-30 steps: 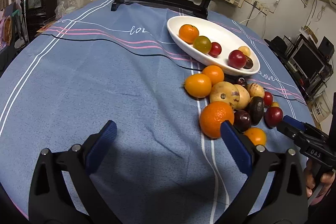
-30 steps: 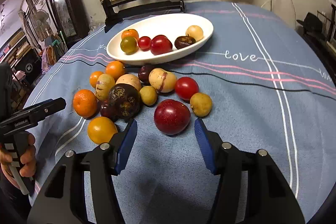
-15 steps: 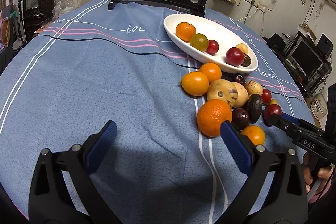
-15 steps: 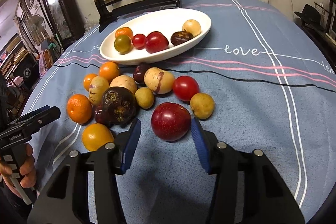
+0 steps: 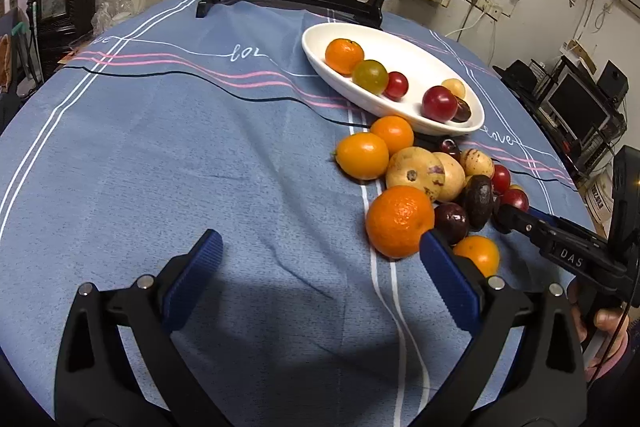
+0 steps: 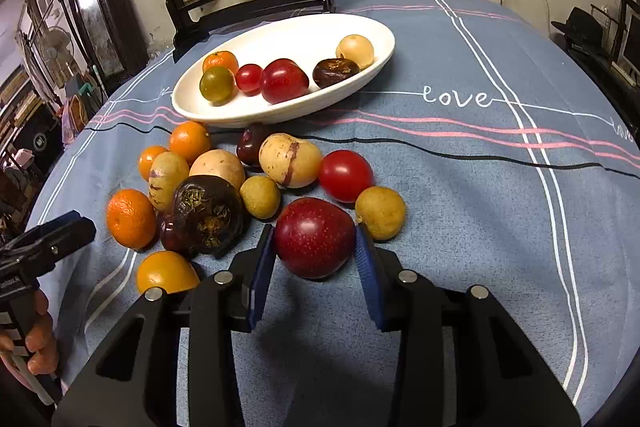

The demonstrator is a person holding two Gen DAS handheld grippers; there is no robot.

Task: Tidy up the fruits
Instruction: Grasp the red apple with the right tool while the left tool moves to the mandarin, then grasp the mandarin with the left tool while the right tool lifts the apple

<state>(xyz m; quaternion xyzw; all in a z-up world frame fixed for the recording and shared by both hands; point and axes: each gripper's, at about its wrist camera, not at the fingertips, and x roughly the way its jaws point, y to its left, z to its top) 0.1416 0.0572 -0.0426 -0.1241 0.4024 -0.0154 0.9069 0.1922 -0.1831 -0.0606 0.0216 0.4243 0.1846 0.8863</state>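
at the near edge of the fruit pile, the right gripper (image 6: 315, 247) has just been closing its jaws around the red plum (image 6: 315, 235), pads touching both flanks, so it looks clamped. step in hand: grasping. next calls for a lift and carry to the bowl (image 6: 360, 75). the left gripper (image 5: 318, 269) hangs spread apart, empty.

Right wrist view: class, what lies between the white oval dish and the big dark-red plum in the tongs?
A red tomato and a speckled yellow fruit, on the blue cloth.
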